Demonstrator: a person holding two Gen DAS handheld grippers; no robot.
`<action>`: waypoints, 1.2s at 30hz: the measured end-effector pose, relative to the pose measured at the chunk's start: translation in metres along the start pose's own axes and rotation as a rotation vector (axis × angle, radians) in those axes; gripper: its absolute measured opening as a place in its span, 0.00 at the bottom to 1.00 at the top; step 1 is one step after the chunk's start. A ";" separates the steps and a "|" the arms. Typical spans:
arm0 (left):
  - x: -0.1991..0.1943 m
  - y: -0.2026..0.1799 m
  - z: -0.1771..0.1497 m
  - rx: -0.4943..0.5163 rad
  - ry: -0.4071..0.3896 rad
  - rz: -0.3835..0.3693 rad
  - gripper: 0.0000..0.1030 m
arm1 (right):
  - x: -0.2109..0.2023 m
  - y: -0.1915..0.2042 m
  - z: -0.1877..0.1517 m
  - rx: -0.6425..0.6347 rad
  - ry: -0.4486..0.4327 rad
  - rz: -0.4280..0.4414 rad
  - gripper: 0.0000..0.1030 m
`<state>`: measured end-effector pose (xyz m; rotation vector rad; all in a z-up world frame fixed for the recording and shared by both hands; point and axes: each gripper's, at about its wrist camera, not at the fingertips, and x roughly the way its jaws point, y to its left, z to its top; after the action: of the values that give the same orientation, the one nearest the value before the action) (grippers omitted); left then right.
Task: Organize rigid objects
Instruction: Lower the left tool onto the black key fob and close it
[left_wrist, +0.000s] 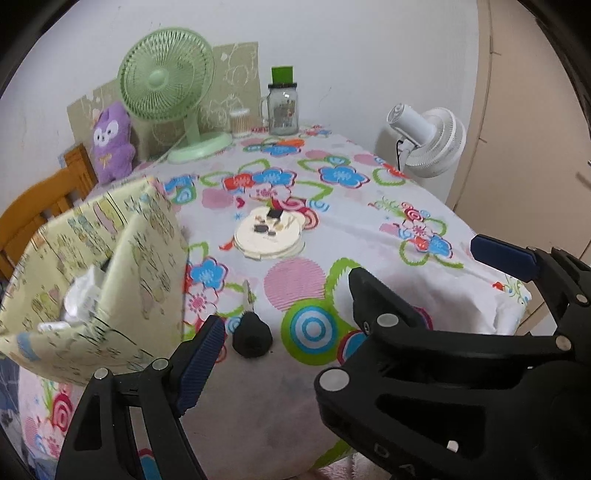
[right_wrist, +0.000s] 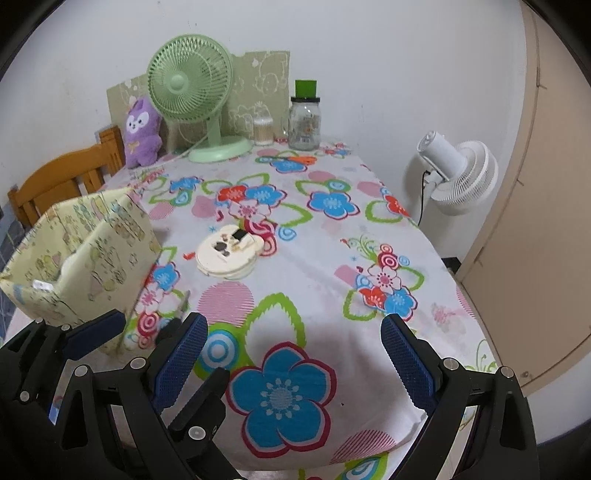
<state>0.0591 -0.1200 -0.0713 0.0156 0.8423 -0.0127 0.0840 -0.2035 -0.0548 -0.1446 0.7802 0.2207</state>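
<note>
Open-jawed right gripper (right_wrist: 293, 354) above tablecloth (right_wrist: 332, 240)

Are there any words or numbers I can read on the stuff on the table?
None can be read for sure.
Round cream case: tiny print, too small.
Glass jar: picture label, blurred.
Yellow box: cartoon drawings, no clear words.
Left claw: raised letters, cut off.

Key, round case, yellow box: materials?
Key: bright metal blade, matte black head, likely plastic or rubber. Round case: cream, smooth and slightly glossy, probably plastic. Yellow box: printed, sagging soft walls, likely fabric or paper-covered card.
</note>
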 end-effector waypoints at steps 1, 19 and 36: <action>0.004 0.001 -0.001 -0.008 0.007 0.000 0.82 | 0.003 0.000 -0.001 -0.004 0.006 -0.008 0.94; 0.041 0.019 -0.006 -0.166 0.056 0.099 0.67 | 0.047 0.002 -0.002 -0.006 0.089 -0.031 0.92; 0.045 0.013 -0.007 -0.127 0.053 0.090 0.32 | 0.063 0.001 -0.004 -0.003 0.125 0.011 0.92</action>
<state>0.0840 -0.1073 -0.1096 -0.0663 0.8932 0.1265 0.1247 -0.1947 -0.1025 -0.1577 0.9052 0.2251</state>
